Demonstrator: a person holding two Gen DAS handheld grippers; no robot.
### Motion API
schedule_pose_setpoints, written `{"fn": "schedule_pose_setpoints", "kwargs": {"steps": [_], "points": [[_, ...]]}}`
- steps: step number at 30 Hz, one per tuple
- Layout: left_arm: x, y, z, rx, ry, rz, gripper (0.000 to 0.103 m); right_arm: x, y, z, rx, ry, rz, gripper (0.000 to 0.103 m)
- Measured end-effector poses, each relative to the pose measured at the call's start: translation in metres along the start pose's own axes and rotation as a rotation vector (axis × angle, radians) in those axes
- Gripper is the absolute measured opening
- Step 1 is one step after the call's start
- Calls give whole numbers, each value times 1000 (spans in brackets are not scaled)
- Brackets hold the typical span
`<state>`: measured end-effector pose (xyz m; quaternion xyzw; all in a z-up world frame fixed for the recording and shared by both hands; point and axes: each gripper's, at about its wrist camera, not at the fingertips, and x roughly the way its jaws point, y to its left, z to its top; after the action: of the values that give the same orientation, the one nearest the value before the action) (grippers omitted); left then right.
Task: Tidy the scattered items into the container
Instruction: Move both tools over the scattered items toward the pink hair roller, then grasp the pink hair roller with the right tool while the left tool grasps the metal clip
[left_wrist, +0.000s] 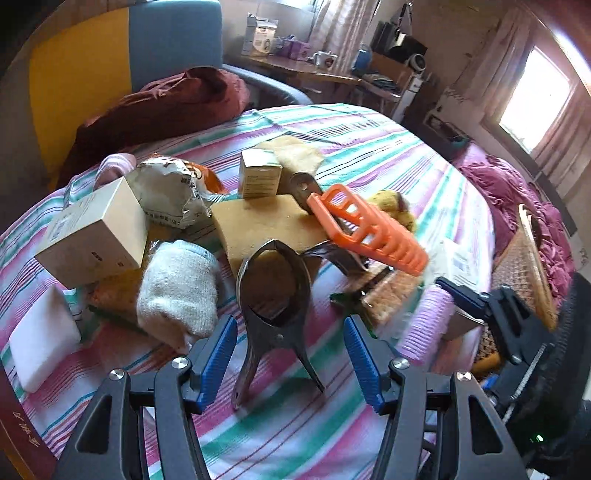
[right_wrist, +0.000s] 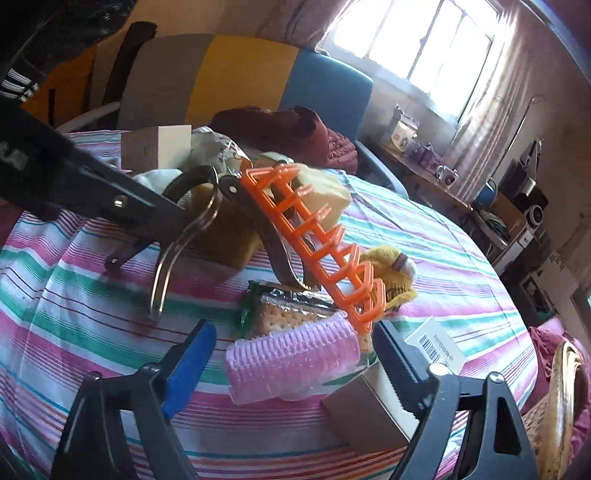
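Ribbed pink roller (right_wrist: 291, 358) lies between right gripper (right_wrist: 291, 360) pads.

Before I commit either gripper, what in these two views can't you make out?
- Wicker basket: inside unseen in both views, cut off by the frame edge.
- Cracker packet: near end hidden behind the pink hair roller, right wrist view.
- Barcode box: print too small.
- Orange rack: motion-blurred, left wrist view.

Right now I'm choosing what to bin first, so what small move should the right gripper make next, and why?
Probably close the right gripper on the pink hair roller. The roller lies between its open jaws, the pads not yet pressing it, and the wicker basket sits just to its right. The left gripper is open around the metal clamp.
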<state>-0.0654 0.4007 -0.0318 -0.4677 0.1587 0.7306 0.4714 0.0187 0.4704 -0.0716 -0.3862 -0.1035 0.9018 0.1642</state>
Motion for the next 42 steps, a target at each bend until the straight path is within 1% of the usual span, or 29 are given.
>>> {"fn": "schedule_pose_setpoints", "kwargs": {"steps": [1,7,8,9,10,11,14,20,23,28,33,40,42], "points": [[2,0,0,-7,1,18,60,1,-1,-1,5,6,0,73],[14,-4,-1,-3,9,55,60,1,-3,-4,12,0,5,72],[15,-4,-1,-3,6,62,59,2,-3,-3,13,-1,4,72],[18,-5,-2,-3,8,72,55,2,-4,-2,14,-1,4,72],[22,-4,-2,-6,19,78,45,2,-4,-2,15,-1,4,72],[24,-2,-2,-11,28,82,38,2,-4,-2,13,-1,4,72],[23,5,-7,-33,15,59,38,2,-4,-3,14,-3,5,72],[4,9,-24,-59,-21,47,37,2,-1,1,5,-8,15,72],[-9,11,-38,-87,-25,46,37,-3,3,4,-4,-19,30,72],[-42,17,-60,-132,-47,82,37,-17,12,11,-32,-64,65,72],[-89,35,-86,-211,-93,107,37,-30,21,18,-39,-92,123,72],[-158,66,-128,-321,-153,161,37,-47,43,27,-34,-101,255,72],[-174,81,-143,-366,-159,183,37,-53,54,31,-31,-102,313,72]]}}
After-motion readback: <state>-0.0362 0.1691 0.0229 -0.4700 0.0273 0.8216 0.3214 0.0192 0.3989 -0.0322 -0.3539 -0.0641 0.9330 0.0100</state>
